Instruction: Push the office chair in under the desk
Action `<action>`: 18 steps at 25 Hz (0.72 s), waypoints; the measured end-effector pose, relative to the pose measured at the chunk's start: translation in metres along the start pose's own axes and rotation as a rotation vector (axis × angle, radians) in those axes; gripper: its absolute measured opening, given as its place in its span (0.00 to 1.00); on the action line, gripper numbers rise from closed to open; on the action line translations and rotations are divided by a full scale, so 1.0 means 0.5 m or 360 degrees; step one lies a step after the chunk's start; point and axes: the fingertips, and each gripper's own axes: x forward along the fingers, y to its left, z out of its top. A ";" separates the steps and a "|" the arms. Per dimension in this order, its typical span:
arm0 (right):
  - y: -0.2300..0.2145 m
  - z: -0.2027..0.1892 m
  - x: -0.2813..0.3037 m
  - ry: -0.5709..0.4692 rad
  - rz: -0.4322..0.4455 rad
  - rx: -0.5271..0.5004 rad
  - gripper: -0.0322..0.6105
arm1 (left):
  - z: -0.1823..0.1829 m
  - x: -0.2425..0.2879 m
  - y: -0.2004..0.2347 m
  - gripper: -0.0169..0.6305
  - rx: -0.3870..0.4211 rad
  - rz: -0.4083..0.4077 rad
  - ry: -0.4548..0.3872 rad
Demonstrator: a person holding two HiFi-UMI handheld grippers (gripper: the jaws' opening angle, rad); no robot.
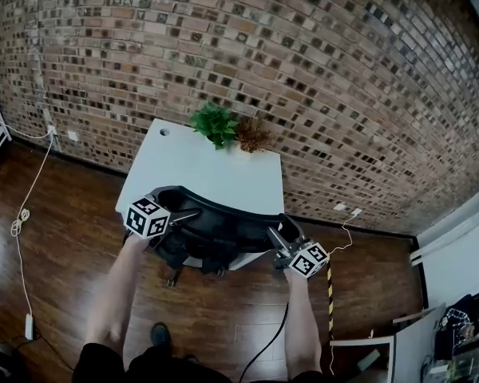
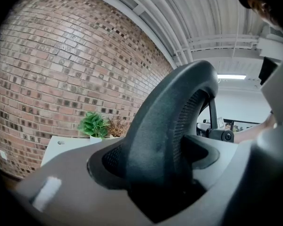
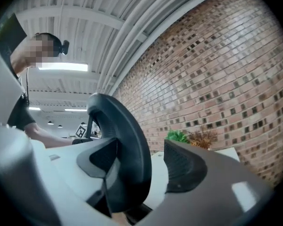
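The office chair's (image 1: 193, 250) back rim (image 1: 223, 211) runs crosswise between the tongs, the left gripper (image 2: 155, 159) clenched on its left end and the right gripper (image 3: 141, 166) released, loosely straddling its right end, with the desk (image 1: 184, 162) straight ahead beyond both.

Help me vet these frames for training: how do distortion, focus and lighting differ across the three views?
Head view: strong fisheye bends the brick wall into curves, corners darken, desk evenly lit. Left gripper view: chair backrest close up looks soft, black vignette round the edges. Right gripper view: ceiling light blows out white, plant fairly sharp.
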 end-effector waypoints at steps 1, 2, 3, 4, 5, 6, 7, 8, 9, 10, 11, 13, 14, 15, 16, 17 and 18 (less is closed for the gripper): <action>-0.001 0.007 -0.024 -0.0031 -0.0064 0.0041 0.53 | 0.001 -0.001 0.002 0.89 -0.0001 -0.0005 -0.0004; 0.007 0.008 -0.048 -0.0062 -0.0119 0.0090 0.50 | 0.004 -0.007 0.007 0.89 0.0001 -0.0007 -0.0008; 0.025 0.001 -0.073 -0.0084 -0.0161 0.0142 0.50 | 0.010 -0.019 0.011 0.89 0.0006 -0.0004 -0.0015; 0.053 -0.014 -0.098 -0.0094 -0.0191 0.0195 0.49 | 0.018 -0.034 0.012 0.89 0.0010 0.0001 -0.0033; 0.088 -0.035 -0.123 -0.0093 -0.0211 0.0248 0.49 | 0.030 -0.049 0.009 0.89 0.0011 0.0008 -0.0071; 0.127 -0.061 -0.146 -0.0083 -0.0225 0.0300 0.46 | 0.046 -0.063 0.004 0.89 0.0004 0.0018 -0.0133; 0.171 -0.091 -0.168 -0.0064 -0.0236 0.0350 0.41 | 0.065 -0.079 0.002 0.89 -0.0013 0.0037 -0.0213; 0.216 -0.125 -0.186 -0.0037 -0.0245 0.0397 0.38 | 0.081 -0.102 0.007 0.89 -0.0037 0.0067 -0.0296; 0.261 -0.159 -0.203 -0.0007 -0.0255 0.0443 0.34 | 0.091 -0.135 0.023 0.89 -0.0065 0.0116 -0.0368; 0.306 -0.191 -0.219 0.0017 -0.0264 0.0489 0.32 | 0.095 -0.182 0.045 0.88 -0.0101 0.0192 -0.0434; 0.348 -0.215 -0.235 0.0030 -0.0269 0.0538 0.31 | 0.094 -0.244 0.065 0.85 -0.0149 0.0287 -0.0510; 0.416 -0.241 -0.278 0.0031 -0.0275 0.0633 0.29 | 0.083 -0.386 0.062 0.81 -0.0285 0.0453 -0.0704; 0.437 -0.246 -0.304 0.0027 -0.0287 0.0670 0.29 | 0.064 -0.445 0.030 0.78 -0.0358 0.0484 -0.0787; 0.448 -0.249 -0.326 0.0013 -0.0307 0.0694 0.29 | 0.031 -0.484 -0.017 0.77 -0.0415 0.0474 -0.0827; 0.450 -0.249 -0.337 -0.0024 -0.0317 0.0711 0.29 | -0.017 -0.503 -0.070 0.77 -0.0444 0.0434 -0.0810; 0.451 -0.244 -0.331 -0.0096 -0.0291 0.0733 0.32 | -0.079 -0.510 -0.119 0.77 -0.0442 0.0381 -0.0743; 0.458 -0.233 -0.312 -0.0193 -0.0230 0.0764 0.36 | -0.151 -0.518 -0.161 0.77 -0.0423 0.0335 -0.0652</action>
